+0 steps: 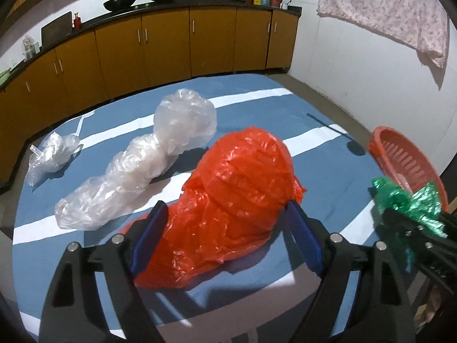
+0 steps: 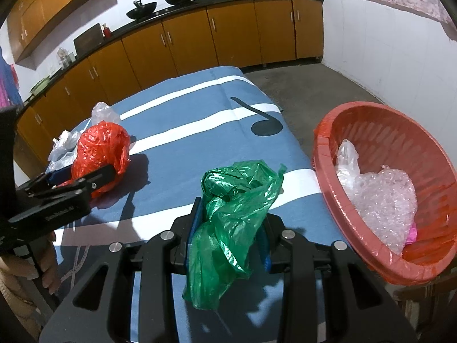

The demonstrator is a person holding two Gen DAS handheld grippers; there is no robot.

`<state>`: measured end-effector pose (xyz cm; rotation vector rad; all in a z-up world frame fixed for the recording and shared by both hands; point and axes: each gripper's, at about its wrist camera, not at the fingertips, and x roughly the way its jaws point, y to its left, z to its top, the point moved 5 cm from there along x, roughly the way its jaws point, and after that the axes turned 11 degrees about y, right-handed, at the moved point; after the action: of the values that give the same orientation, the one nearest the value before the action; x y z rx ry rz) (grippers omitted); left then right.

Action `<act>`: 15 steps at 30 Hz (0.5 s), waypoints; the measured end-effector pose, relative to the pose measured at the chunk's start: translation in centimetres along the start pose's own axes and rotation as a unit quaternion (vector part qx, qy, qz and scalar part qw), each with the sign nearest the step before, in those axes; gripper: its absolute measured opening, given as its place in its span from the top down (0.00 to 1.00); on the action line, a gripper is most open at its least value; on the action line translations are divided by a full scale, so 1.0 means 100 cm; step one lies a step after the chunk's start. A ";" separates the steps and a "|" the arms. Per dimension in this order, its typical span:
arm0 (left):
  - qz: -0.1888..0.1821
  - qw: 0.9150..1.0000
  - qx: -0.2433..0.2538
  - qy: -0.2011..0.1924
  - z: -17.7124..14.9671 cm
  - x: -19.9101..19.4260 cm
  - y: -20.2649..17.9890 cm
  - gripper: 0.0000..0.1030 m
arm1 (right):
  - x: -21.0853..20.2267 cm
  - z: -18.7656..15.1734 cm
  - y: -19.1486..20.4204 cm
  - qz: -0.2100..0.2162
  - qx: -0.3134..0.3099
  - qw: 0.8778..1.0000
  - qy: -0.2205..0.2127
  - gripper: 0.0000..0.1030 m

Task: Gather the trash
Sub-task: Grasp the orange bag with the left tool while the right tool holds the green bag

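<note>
Fingers (image 1: 160, 225) astride crinkled orange bag (image 1: 240, 183)

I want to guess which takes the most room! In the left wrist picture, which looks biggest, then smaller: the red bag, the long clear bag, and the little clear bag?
1. Red bag, though it lies nearest the camera, so that helps it.
2. Long clear bag.
3. Little clear bag, farthest off.
</note>
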<state>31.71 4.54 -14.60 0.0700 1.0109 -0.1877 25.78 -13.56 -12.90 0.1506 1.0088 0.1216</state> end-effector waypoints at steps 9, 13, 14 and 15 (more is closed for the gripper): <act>-0.007 1.000 0.000 0.010 -0.003 0.006 -0.007 0.42 | -0.001 -0.001 -0.003 0.000 0.002 1.000 0.000 0.66; -0.012 1.000 -0.001 0.005 -0.004 0.001 -0.009 0.56 | -0.006 -0.002 -0.005 0.000 0.004 1.000 -0.004 0.66; -0.013 1.000 -0.002 0.004 -0.004 0.000 -0.009 0.58 | -0.008 -0.002 -0.006 0.000 0.005 1.000 -0.006 0.66; -0.015 1.000 -0.004 0.003 -0.004 -0.002 -0.009 0.60 | -0.010 -0.003 -0.006 0.000 0.007 1.000 -0.007 0.66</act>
<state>31.10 3.75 -14.62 0.0476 1.0194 -0.2103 25.07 -14.35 -12.34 0.1635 0.9951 0.1137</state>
